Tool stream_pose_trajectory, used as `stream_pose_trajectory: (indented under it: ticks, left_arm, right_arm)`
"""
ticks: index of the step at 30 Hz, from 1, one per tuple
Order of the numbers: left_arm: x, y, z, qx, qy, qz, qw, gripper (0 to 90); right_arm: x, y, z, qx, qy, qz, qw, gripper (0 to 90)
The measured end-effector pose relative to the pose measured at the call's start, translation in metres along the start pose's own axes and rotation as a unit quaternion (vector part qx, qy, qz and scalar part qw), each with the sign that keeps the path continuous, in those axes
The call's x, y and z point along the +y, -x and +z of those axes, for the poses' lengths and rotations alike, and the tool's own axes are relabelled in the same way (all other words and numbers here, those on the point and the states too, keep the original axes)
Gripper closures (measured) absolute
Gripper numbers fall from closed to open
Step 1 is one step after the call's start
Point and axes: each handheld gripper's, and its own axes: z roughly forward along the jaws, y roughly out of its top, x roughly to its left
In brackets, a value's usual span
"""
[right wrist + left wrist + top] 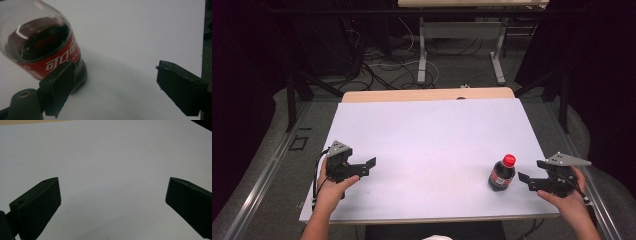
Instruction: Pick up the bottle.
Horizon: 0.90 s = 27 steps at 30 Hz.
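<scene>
A small cola bottle (502, 175) with a red cap and red label stands upright on the white tabletop (432, 130), near the front right. My right gripper (530, 170) sits just right of it, held low by a hand, jaws apart and pointing toward the bottle. In the right gripper view the bottle (45, 42) stands ahead and to the left, partly behind the left jaw, and the gap of the gripper (115, 67) holds nothing. My left gripper (368, 167) rests at the front left, open over bare tabletop (112, 157), with nothing between the jaws of the gripper (113, 185).
A wooden strip (427, 94) borders the table's far edge. Beyond it, loose cables (382, 67) lie on the floor near the metal legs of another table (422, 55). The table's right edge (203, 37) is close to my right gripper.
</scene>
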Motion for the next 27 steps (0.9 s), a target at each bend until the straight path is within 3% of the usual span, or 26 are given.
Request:
stream_pose_trajectory:
  ticks: [11, 23, 27]
  left_arm:
    - [-0.001, 0.001, 0.002, -0.002, -0.003, 0.002, 1.0, 0.2]
    - [-0.002, 0.0, 0.003, -0.001, -0.007, 0.001, 1.0, 0.3]
    - [-0.003, 0.0, 0.002, 0.0, -0.006, 0.002, 1.0, 0.3]
  right_arm:
    - [-0.003, -0.027, -0.008, 0.055, -0.006, -0.029, 0.998, 14.7]
    - [0.003, -0.045, 0.013, 0.082, -0.008, -0.039, 0.9958, 15.3]
    - [0.006, -0.046, 0.019, 0.08, -0.009, -0.043, 0.9958, 17.1]
